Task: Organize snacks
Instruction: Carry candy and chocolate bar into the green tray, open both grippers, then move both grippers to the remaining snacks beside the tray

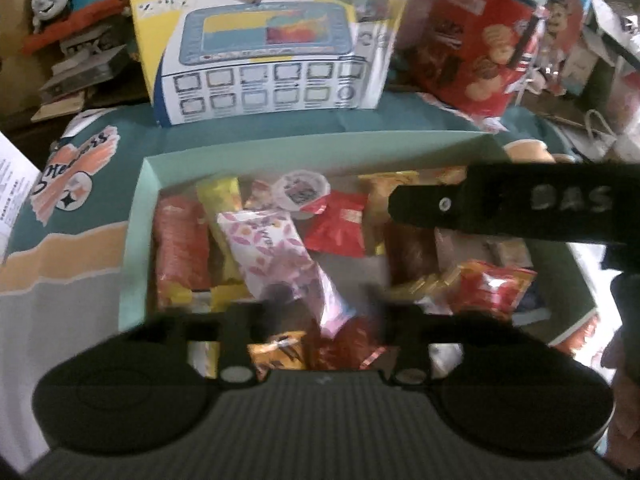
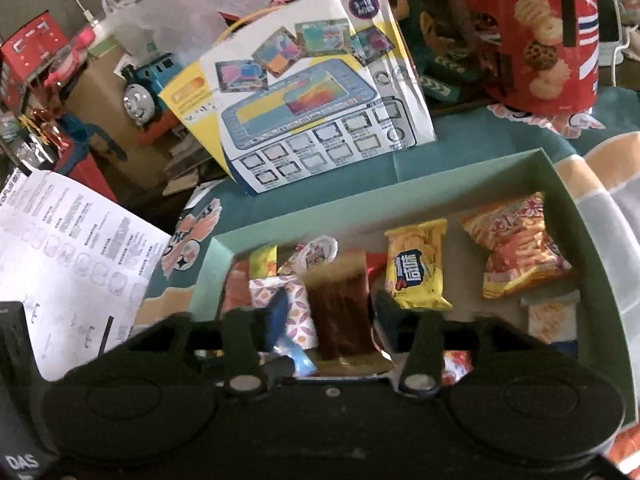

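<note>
- Many small foil and plastic snack packets sit heaped in the shallow pale-green cardboard box (image 1: 138, 236), which lies on a teal printed cloth (image 1: 280, 124); the heap is thickest toward the box's nine o'clock side, while the three o'clock side in the right wrist view shows bare floor.
- Both claws hang over the box with jaws spread. The left gripper (image 1: 320, 296) has nothing between its fingers that I can see pressed. The right gripper (image 2: 326, 308) straddles a dark brown glossy packet (image 2: 340, 312), but its pads stand clear of it.
- The pink-and-white patterned pouch (image 1: 276, 256) lies diagonally across the heap; it looks light, puffy and crinkly. I would pinch it across its flat sealed end, not the air-filled middle, which would likely squash or slide.
- The yellow biscuit packet (image 2: 418, 270) lies flat near the box's centre, with the orange-and-yellow bag of stick crisps (image 2: 516, 252) at its three o'clock. Both probably hold brittle contents, so a gentle grip on an edge seam seems wisest.
- The red foil sachet (image 1: 340, 226) looks slick, so it may slip from a shallow hold.
- Behind the box, at twelve o'clock, stands a white-and-yellow toy carton (image 1: 264, 48); a red biscuit tin (image 1: 476, 48) is at one o'clock.
</note>
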Action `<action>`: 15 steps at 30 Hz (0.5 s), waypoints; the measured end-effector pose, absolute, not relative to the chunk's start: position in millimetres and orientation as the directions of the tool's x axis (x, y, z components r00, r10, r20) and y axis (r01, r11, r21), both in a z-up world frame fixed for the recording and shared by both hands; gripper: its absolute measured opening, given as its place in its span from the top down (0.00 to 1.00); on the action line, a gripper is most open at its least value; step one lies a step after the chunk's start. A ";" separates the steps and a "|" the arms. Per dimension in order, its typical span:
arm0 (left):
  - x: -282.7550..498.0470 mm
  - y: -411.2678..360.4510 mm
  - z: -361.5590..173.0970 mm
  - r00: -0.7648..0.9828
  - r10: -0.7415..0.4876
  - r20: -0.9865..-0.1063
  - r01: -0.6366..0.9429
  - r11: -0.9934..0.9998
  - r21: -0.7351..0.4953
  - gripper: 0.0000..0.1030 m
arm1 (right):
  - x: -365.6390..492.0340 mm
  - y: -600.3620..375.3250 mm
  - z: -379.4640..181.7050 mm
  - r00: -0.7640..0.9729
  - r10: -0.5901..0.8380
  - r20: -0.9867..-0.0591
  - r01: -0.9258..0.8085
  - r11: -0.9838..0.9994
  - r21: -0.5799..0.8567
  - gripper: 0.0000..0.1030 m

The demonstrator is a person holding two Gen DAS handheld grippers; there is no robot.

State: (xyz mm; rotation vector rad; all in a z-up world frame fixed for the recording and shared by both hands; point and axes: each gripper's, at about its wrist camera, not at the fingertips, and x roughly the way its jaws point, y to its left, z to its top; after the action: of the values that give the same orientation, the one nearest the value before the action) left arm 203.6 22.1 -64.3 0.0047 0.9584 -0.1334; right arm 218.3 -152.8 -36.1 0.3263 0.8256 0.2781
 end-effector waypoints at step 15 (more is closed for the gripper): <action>170.6 18.5 -44.0 0.621 -0.042 -0.783 0.068 0.998 0.001 0.00 | 176.5 -184.0 -22.4 0.691 0.336 -0.640 -0.060 0.909 0.413 0.00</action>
State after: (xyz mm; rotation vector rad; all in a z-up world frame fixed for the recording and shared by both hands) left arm 170.6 18.5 -44.0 0.0311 0.8990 -0.0629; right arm 176.5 -184.0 -22.4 0.3793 0.7806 0.2274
